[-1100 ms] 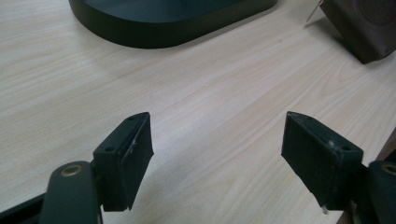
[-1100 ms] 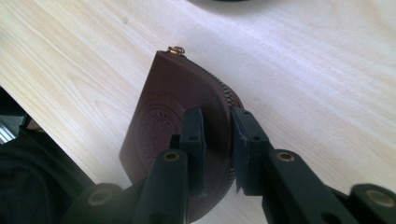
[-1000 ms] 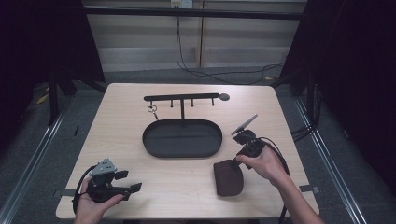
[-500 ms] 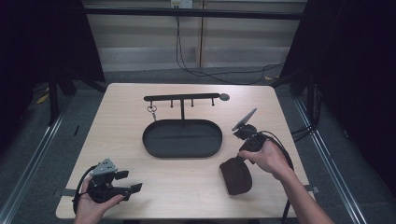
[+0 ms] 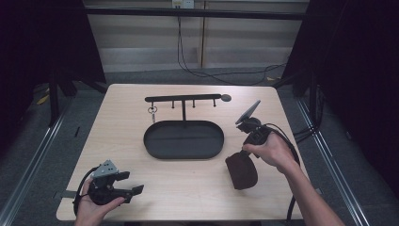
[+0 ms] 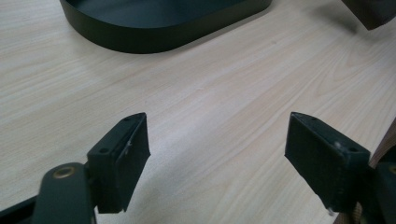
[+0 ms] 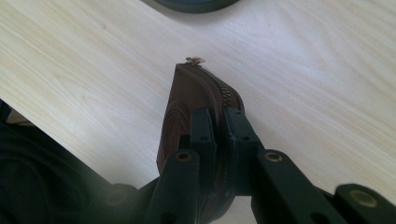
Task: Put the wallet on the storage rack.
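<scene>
**Pouch gripped and lifted, not yet placed**

Your right gripper (image 7: 217,122) has its jaws closed on the zippered edge of the dark brown leather coin pouch (image 5: 241,171), which hangs just above the light wooden worktop (image 5: 122,141), near and right of the black oval metal tray (image 5: 183,139). Your left gripper (image 6: 217,154) rests at the near left corner, jaws spread wide and holding nothing. The grasp looks done; carrying the pouch to the tray likely remains. Compared with a second ago, the pouch has turned more upright and your right hand (image 5: 273,151) has shifted slightly right.
</scene>
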Motion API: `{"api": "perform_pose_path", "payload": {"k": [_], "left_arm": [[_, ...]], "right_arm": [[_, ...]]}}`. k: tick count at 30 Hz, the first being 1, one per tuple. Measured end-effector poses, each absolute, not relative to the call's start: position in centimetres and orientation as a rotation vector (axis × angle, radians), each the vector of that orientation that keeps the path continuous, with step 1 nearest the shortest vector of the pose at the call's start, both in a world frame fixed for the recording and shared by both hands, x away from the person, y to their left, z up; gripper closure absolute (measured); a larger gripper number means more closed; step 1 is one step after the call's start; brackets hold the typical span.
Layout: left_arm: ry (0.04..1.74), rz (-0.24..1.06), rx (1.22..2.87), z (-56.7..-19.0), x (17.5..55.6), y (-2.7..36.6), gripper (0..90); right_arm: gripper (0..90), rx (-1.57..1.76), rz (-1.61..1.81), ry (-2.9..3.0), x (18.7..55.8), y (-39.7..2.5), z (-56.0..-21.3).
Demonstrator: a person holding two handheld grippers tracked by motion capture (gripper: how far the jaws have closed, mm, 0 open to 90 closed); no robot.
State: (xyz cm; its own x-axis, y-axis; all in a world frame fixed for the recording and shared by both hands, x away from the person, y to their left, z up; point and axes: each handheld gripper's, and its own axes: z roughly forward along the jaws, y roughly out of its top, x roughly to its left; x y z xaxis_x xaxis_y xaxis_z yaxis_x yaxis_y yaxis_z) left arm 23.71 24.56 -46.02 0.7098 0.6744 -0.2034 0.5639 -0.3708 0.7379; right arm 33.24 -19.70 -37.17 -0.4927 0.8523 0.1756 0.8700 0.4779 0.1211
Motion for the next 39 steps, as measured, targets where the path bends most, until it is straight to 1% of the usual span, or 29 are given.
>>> {"api": "perform_pose_path", "payload": {"k": [7, 12, 15, 19, 26, 39], "left_arm": [[0.886, 0.143, 2.089, -46.0, 23.6, 24.3, 16.1], [0.891, 0.139, 2.094, -46.1, 23.7, 24.3, 16.2], [0.847, 0.123, 2.092, -46.0, 23.6, 24.4, 16.1], [0.834, 0.119, 2.093, -46.0, 23.5, 24.4, 16.1], [0.846, 0.123, 2.099, -46.1, 23.5, 24.5, 16.1], [0.855, 0.13, 2.102, -46.2, 23.5, 24.5, 16.2]], "right_arm": [[83.3, -1.534, -0.314, -2.655, 33.3, -19.5, -36.4], [83.4, -1.54, -0.304, -2.653, 33.4, -19.7, -36.0], [83.4, -1.541, -0.311, -2.644, 33.6, -19.7, -35.6], [83.5, -1.542, -0.299, -2.64, 34.1, -19.8, -35.4], [83.6, -1.572, -0.303, -2.621, 35.2, -19.9, -34.9], [83.6, -1.588, -0.37, -2.62, 36.9, -18.9, -33.2]]}}
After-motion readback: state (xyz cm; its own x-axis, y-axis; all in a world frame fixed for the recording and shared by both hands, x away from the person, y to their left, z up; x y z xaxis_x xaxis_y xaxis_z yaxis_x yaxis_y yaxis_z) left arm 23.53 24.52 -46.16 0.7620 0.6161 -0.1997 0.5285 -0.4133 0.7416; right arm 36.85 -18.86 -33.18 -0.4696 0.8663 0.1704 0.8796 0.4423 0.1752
